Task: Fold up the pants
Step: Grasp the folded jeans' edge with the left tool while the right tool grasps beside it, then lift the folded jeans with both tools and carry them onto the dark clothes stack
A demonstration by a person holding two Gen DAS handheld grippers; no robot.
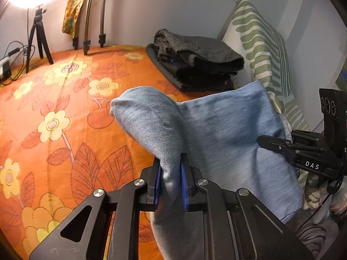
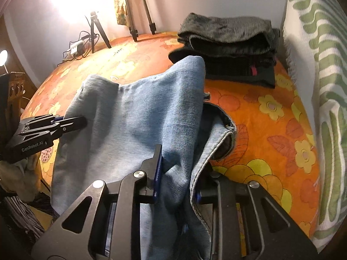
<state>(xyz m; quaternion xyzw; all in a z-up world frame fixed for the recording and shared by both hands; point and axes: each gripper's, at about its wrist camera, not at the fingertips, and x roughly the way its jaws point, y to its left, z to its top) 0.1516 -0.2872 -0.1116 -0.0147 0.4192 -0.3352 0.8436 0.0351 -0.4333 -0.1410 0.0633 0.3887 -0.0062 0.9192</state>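
Observation:
Light blue jeans [image 1: 219,130] hang lifted above the orange flowered bedspread [image 1: 54,112], stretched between both grippers. My left gripper [image 1: 171,179] is at the bottom of the left wrist view, its blue pads shut on a bunched fold of denim. My right gripper [image 2: 176,182] is shut on another bunch of the jeans [image 2: 141,119]; loose denim with a stitched hem covers its right finger. Each gripper also shows in the other's view, gripping the cloth's edge: the right gripper [image 1: 265,140] at the right, the left gripper [image 2: 81,121] at the left.
A stack of folded dark clothes [image 1: 195,65] [image 2: 227,47] lies at the far side of the bed. A green and white patterned cushion [image 1: 260,49] [image 2: 314,86] leans on the right wall. A ring light on a tripod [image 1: 39,34], more tripod legs and a power strip with cables [image 2: 76,48] stand at the far left.

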